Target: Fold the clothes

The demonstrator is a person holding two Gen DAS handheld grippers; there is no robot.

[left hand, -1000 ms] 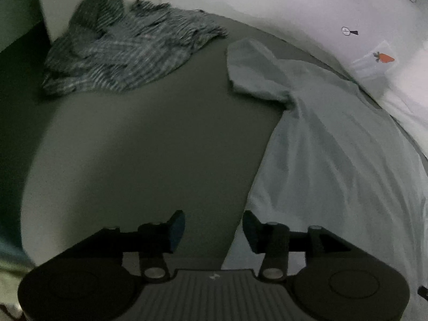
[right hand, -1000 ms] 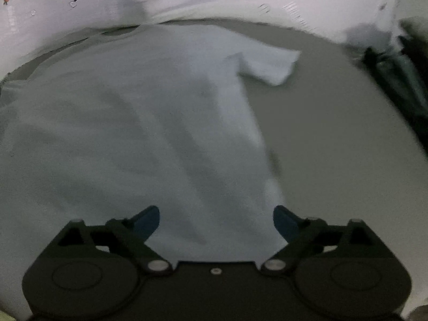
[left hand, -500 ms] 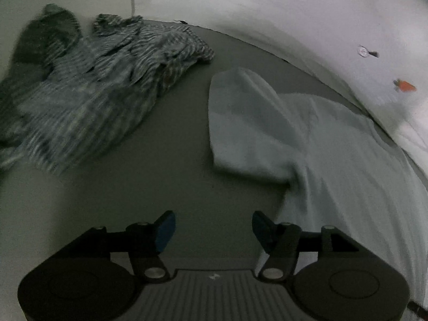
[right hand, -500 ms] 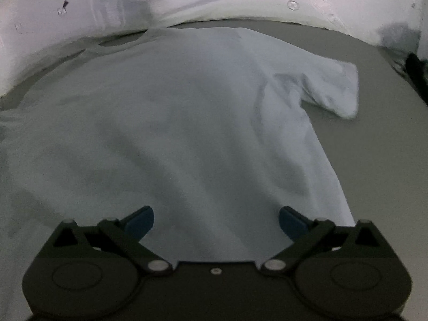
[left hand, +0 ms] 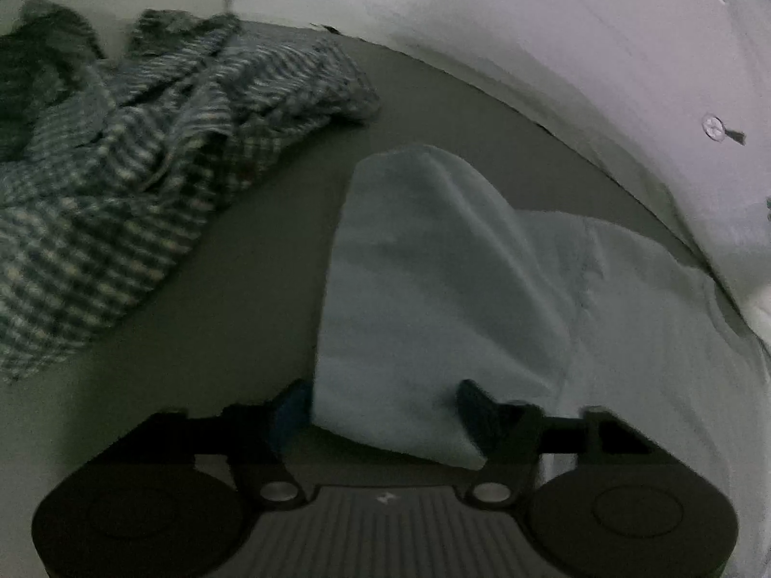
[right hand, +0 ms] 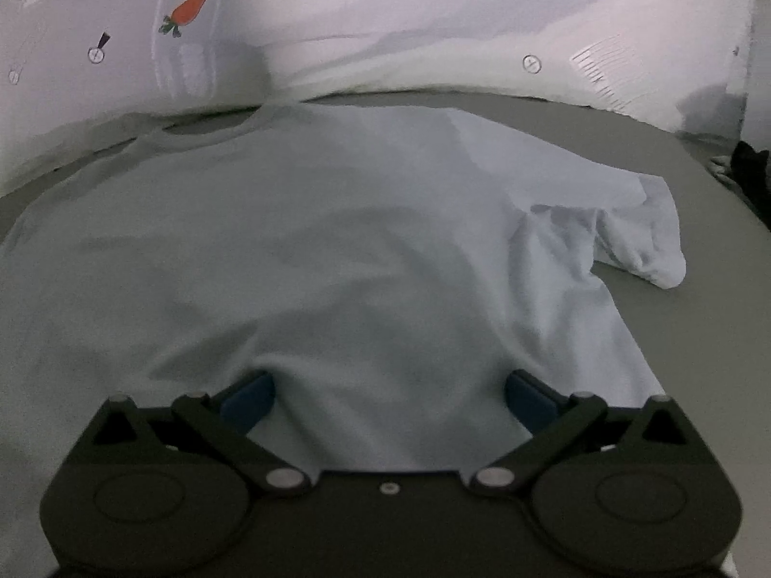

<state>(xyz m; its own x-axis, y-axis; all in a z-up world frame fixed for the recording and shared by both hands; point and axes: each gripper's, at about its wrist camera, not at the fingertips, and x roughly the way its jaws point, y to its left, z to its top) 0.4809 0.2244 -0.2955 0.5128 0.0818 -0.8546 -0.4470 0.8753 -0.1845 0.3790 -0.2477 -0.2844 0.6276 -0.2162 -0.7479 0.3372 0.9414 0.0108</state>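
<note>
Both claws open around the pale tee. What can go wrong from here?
1. The left claw straddles only the sleeve edge; closing may pinch one thin layer that slips out.
2. The right claw sits over bunched fabric of the t-shirt near the hem, so it may trap a wrinkle in the fold.
3. The plaid shirt lies close to the sleeve and could snag.

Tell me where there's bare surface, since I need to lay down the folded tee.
Bare grey surface lies between the plaid garment and the pale T-shirt's sleeve; more beyond the other sleeve. The T-shirt crowds the middle.
</note>
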